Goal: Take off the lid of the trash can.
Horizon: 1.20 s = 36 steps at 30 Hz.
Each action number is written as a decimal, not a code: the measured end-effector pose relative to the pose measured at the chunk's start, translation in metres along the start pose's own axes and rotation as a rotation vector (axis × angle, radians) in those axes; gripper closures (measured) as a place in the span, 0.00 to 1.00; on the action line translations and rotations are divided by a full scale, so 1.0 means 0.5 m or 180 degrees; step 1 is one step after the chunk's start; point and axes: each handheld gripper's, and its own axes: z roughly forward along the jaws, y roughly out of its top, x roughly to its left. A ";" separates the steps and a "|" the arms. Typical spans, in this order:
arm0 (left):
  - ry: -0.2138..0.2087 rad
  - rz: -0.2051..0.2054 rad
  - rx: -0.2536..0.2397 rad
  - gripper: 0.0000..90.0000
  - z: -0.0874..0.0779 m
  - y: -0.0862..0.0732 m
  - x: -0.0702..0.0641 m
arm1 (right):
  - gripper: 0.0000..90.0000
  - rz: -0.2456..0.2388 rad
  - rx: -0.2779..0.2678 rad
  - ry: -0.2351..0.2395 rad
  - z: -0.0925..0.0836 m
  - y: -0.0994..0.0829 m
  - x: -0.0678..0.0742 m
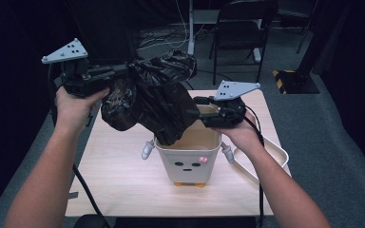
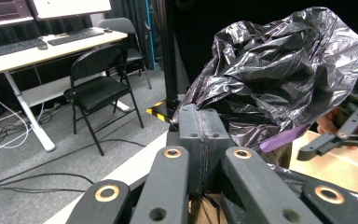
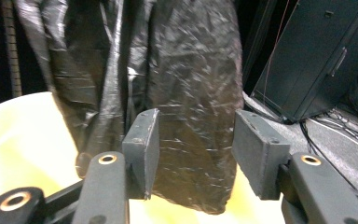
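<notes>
A crumpled black plastic bag (image 1: 152, 95) hangs over a small white bin (image 1: 187, 161) with a face drawn on its front, and the bag's lower end dips into the bin's mouth. My left gripper (image 1: 123, 71) is held high at the left, shut on the bag's upper part. In the left gripper view its jaws (image 2: 200, 126) are pressed together under the bag (image 2: 279, 70), which has a purple strip (image 2: 284, 137). My right gripper (image 1: 195, 111) is at the bin's back rim. It (image 3: 193, 149) stands open, and the bag (image 3: 186, 70) hangs just beyond the pads.
The bin stands on a light wooden table (image 1: 119, 180). A cream tray (image 1: 273, 154) lies at the table's right edge, under my right forearm. A black folding chair (image 1: 240, 28) and a stand pole (image 1: 190, 28) are behind the table. Cables trail from both grippers.
</notes>
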 end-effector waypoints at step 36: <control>0.0034 0.0012 0.0005 1.00 -0.012 -0.001 0.006 | 0.64 -0.0026 0.0143 0.0064 0.022 -0.006 -0.025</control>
